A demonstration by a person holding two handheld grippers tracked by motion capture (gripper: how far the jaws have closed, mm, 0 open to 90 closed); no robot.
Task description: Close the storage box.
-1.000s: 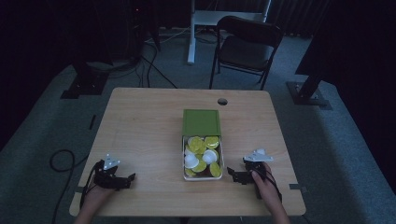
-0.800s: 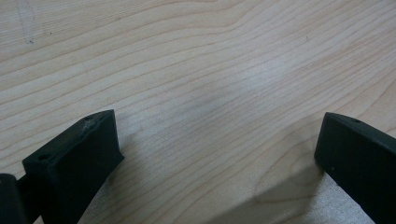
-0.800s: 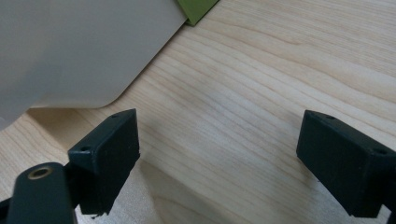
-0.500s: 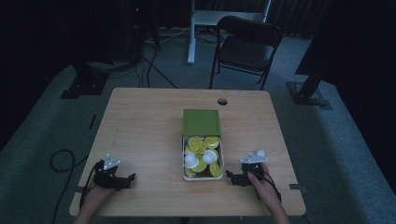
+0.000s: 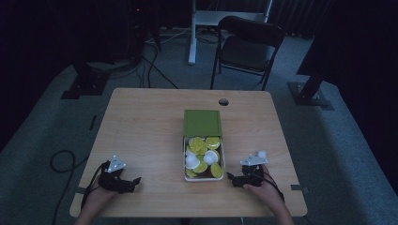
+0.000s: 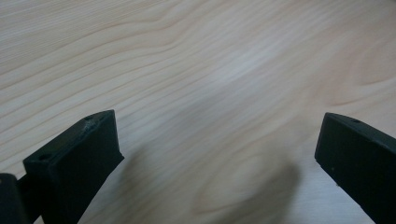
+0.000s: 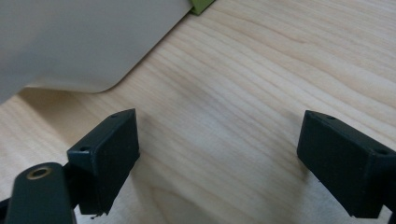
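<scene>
Two tools: left tool (image 5: 137, 179) and right tool (image 5: 230, 176) both gaped, empty.
Room: bare bench (image 5: 141, 131) between them.
Right gripper view: box (image 7: 84, 42) corner near.

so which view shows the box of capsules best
The high view: the whole box sits mid-table, its green lid slid back, yellow and white capsules showing inside. The right gripper view catches just a pale side wall and a green corner. The left gripper view gives bare table.
</scene>
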